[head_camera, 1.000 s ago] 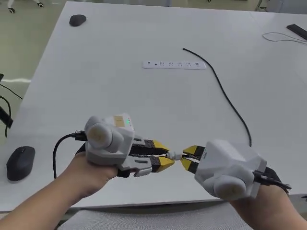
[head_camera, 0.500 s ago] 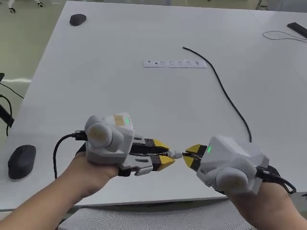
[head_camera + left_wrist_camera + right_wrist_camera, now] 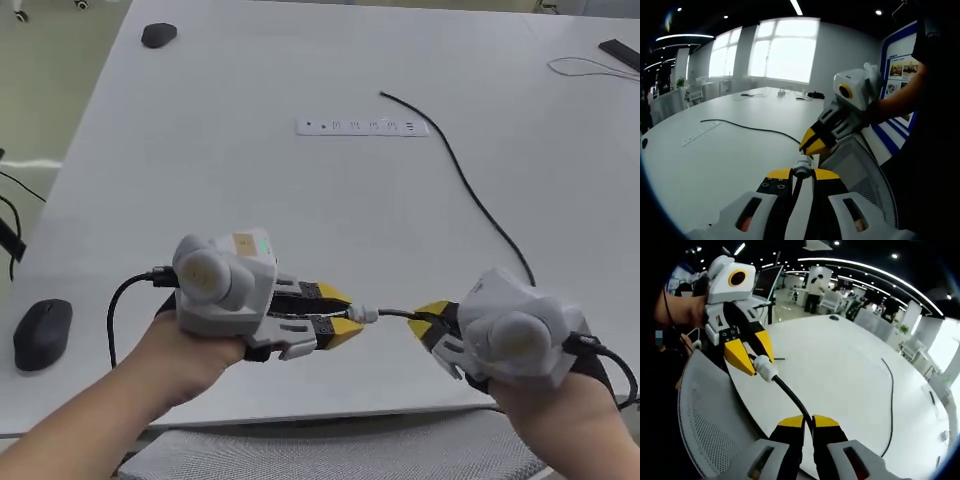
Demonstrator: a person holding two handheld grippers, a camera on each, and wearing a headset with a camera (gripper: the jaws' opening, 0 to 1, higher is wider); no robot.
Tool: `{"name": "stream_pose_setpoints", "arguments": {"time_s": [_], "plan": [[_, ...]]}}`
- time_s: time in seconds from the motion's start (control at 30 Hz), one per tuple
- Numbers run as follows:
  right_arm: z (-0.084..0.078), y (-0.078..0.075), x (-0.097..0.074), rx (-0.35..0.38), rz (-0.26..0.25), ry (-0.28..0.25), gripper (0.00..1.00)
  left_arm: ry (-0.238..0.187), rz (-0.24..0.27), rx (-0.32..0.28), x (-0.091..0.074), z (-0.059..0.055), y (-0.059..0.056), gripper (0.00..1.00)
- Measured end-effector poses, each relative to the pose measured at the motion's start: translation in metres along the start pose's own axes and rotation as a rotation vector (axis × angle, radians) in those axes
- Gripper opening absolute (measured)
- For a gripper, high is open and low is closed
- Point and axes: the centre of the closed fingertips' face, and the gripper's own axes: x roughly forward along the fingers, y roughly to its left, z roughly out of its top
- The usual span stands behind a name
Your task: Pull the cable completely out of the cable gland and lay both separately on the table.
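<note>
I hold both arms low over the near edge of the tabletop, forearms coming in from the bottom corners of the head view. My left hand wraps the left hand-held gripper from below, and its jaws point right, roughly level. My right hand holds the right hand-held gripper, whose jaws point left, so the two sets of yellow tips face each other.

The left hand-held gripper is clamped on the cable gland, a small pale piece sitting at its tips, above the tabletop's near edge. In the left gripper view the gland sits pinched between the yellow pads. The right hand-held gripper is closed on the cable, which runs black from the gland into its jaws. In the right gripper view it rises from the closed tips to the gland.

Half a second ago the two sets of tips were almost touching, with the gland between them. Now the right hand-held gripper sits further right and a bare stretch of cable shows between it and the gland. The left one is about where it was.

I count two hand-held grippers, one cable gland and one power strip. There are two mice, a near mouse and a far mouse. One long cable lies across the tabletop, and I cannot tell whether it joins the held one.
</note>
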Motion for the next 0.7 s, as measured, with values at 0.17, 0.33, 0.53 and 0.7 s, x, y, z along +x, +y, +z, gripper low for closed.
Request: {"name": "stream_pose_setpoints", "arguments": {"time_s": [0.17, 0.33, 0.53, 0.7], "plan": [[-0.015, -0.006, 0.005, 0.164, -0.001, 0.015, 0.00, -0.004, -0.001, 0.000, 0.001, 0.001, 0.000, 0.15], [-0.031, -0.015, 0.013, 0.314, -0.023, 0.037, 0.00, 0.000, 0.001, 0.004, 0.002, 0.000, 0.003, 0.15], [-0.035, -0.023, 0.016, 0.381, -0.042, 0.050, 0.00, -0.004, 0.004, 0.002, 0.001, 0.001, 0.005, 0.15], [-0.035, -0.020, 0.022, 0.377, -0.038, 0.065, 0.00, 0.001, 0.008, -0.004, 0.001, -0.001, 0.009, 0.15]]}}
